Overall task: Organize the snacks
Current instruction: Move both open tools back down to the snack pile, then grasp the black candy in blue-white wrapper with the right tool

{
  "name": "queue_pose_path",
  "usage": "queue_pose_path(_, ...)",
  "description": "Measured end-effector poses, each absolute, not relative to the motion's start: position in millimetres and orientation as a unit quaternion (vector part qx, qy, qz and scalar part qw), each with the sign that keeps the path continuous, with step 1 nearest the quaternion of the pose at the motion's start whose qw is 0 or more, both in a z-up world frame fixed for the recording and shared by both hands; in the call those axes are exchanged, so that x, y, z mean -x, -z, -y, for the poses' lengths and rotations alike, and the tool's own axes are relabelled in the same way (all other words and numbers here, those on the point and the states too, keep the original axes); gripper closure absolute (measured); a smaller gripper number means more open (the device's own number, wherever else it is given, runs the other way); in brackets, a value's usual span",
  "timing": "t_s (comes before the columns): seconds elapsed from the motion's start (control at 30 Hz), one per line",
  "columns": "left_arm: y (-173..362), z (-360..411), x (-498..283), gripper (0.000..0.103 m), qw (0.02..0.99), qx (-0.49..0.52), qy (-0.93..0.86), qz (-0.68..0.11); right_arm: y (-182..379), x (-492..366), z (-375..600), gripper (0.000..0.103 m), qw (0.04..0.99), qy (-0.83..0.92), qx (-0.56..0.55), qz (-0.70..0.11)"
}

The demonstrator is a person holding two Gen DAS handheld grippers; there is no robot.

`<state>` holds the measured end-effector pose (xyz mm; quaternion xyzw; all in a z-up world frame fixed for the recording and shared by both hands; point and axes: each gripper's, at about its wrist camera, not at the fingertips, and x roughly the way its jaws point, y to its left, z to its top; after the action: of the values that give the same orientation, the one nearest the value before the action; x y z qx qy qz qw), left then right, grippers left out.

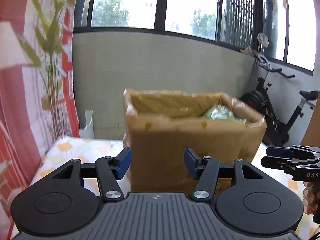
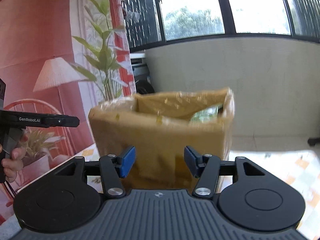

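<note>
An open cardboard box (image 1: 190, 140) stands on the patterned table, blurred by motion; it also shows in the right wrist view (image 2: 160, 138). A green snack packet (image 1: 222, 114) lies inside it at the right; the right wrist view shows the packet too (image 2: 206, 113). My left gripper (image 1: 157, 163) is open and empty, just in front of the box. My right gripper (image 2: 159, 162) is open and empty, also just before the box. The right gripper's fingers (image 1: 280, 158) show at the right edge of the left wrist view; the left gripper's body (image 2: 46, 120) shows at the left of the right wrist view.
The table has a pastel checked cloth (image 1: 66, 152). A printed backdrop with a plant (image 2: 50, 60) hangs at the left. An exercise bike (image 1: 280, 108) stands at the back right under the windows (image 1: 190, 6).
</note>
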<state>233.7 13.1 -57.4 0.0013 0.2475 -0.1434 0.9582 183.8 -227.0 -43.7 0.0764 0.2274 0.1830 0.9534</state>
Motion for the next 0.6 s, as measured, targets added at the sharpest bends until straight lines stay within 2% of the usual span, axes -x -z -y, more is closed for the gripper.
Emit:
queue_pose_path(0.23, 110, -19, -244, 0.043, 0.947, 0.009, 0.140, -0.288, 102, -191, 215, 0.043, 0.928, -0.169, -0.103, -0.315)
queue_pose_path(0.3, 123, -16, -248, 0.043, 0.943, 0.012, 0.142, -0.301, 115, -201, 212, 0.032, 0.919, -0.161, -0.119, -0.340)
queue_pose_path(0.37, 136, -14, -252, 0.044, 0.938, 0.021, 0.145, -0.313, 127, -213, 211, 0.027, 0.908, -0.153, -0.155, -0.359)
queue_pose_path(0.43, 147, -11, -255, 0.044, 0.934, 0.028, 0.145, -0.324, 138, -227, 207, 0.027, 0.897, -0.140, -0.175, -0.382)
queue_pose_path(0.6, 163, 0, -262, 0.044, 0.926, 0.033, 0.151, -0.344, 156, -249, 191, 0.027, 0.888, -0.119, -0.146, -0.419)
